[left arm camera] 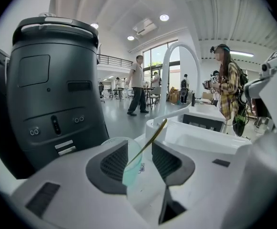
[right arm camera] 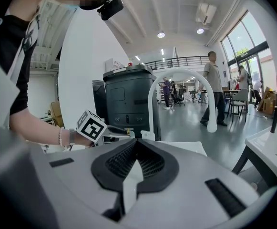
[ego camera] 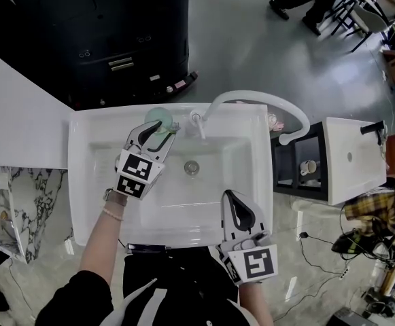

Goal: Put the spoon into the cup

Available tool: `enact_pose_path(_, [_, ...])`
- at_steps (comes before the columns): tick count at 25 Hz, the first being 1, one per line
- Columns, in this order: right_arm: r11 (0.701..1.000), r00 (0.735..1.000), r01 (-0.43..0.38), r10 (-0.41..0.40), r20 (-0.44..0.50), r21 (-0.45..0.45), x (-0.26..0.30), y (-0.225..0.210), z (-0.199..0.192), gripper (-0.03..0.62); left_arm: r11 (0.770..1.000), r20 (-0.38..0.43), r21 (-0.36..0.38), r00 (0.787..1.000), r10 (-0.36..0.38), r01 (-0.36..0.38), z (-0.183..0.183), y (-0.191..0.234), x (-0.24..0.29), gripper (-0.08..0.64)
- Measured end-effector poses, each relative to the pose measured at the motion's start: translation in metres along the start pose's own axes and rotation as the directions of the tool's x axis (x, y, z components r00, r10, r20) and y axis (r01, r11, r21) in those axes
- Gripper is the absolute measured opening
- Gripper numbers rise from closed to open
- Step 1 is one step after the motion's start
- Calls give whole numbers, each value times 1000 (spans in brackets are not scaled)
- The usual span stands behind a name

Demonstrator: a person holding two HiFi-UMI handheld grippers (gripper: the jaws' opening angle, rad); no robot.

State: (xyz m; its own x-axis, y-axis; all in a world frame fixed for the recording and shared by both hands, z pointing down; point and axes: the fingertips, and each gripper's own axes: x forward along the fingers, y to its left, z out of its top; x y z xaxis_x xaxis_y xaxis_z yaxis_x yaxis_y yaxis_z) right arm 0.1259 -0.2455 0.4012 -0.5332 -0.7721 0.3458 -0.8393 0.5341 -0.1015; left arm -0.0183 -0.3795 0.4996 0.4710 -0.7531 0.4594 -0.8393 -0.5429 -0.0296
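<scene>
A translucent green cup [ego camera: 158, 117] stands on the back rim of the white sink [ego camera: 81, 175], left of the faucet. In the left gripper view, the cup [left arm camera: 130, 170] sits between the jaws, and a slim gold spoon [left arm camera: 152, 137] leans out of it, its handle pointing up and to the right. My left gripper [ego camera: 160, 129] is open around the cup [left arm camera: 139, 159], and its pads touch neither the cup nor the spoon. My right gripper [ego camera: 230, 195] hovers over the sink's front right part, shut and empty [right arm camera: 136, 144].
A curved white faucet [ego camera: 251, 99] arcs over the sink's back right, with the drain [ego camera: 192, 167] in the middle of the basin. A tall black machine [left arm camera: 52, 89] stands behind the sink. Several people [left arm camera: 138, 85] are in the hall beyond.
</scene>
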Motion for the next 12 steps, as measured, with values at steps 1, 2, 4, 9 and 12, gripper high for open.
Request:
enact_pose_path(1, [1000, 1000, -1, 1, 0, 0, 0, 0, 0, 0, 1000, 2, -2, 1000, -2, 2, 0, 0, -1, 141])
enact_pose_path(2, [1000, 1000, -2, 2, 1, 1, 0, 1, 0, 0, 1000, 4, -4, 1000, -4, 4, -1, -1, -2, 141])
enact_pose_path(4, [1000, 1000, -4, 4, 2, -1, 0, 2, 2, 0, 1000, 1, -4, 1000, -9, 9, -2, -2, -4, 141])
enact_pose_path(9, [1000, 1000, -13, 13, 6, -11, -1, 6, 3, 0, 1000, -8, -15, 1000, -6, 6, -8, -3, -7, 141])
enact_pose_path(12, [1000, 1000, -16, 16, 7, -11, -2, 7, 4, 0, 1000, -5, -28, 1000, -2, 2, -8, -3, -11, 141])
